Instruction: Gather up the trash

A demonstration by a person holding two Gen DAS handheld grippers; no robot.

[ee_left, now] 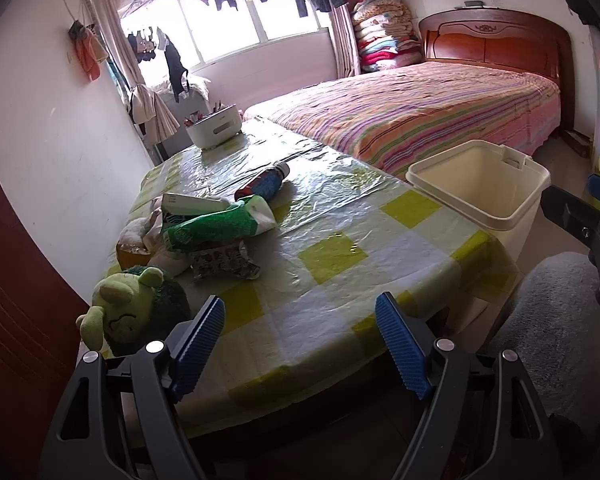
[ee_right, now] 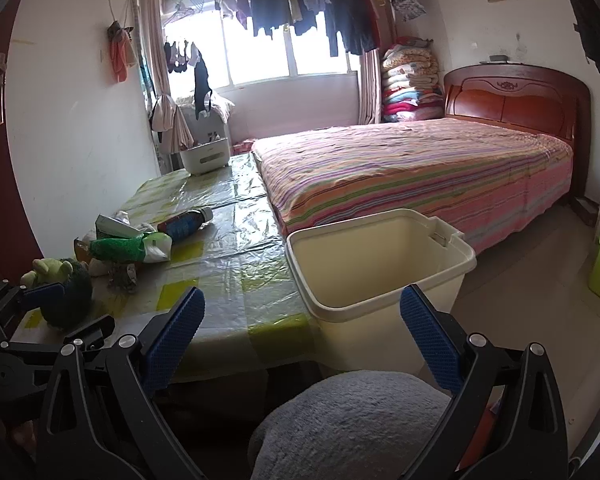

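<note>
Both my tools — left tool (ee_left: 300,320), right tool (ee_right: 302,316) — gape empty; the dark blue-labelled plastic bottle (ee_left: 265,182) lies flat on the checked plastic-covered surface (ee_left: 340,264), cap toward the striped bed (ee_left: 420,112).

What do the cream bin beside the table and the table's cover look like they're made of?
The cream bin looks like matte moulded plastic: smooth thin walls and a rolled rim. The table cover seems to be a checked cloth under clear plastic film, judging by its glossy wrinkles and window glare.

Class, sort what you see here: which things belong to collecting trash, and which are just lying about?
Belongs to the job:
green wrapper
bottle
crumpled packet
flat box
bin

Lying about:
plush toy
white container
bed
</note>
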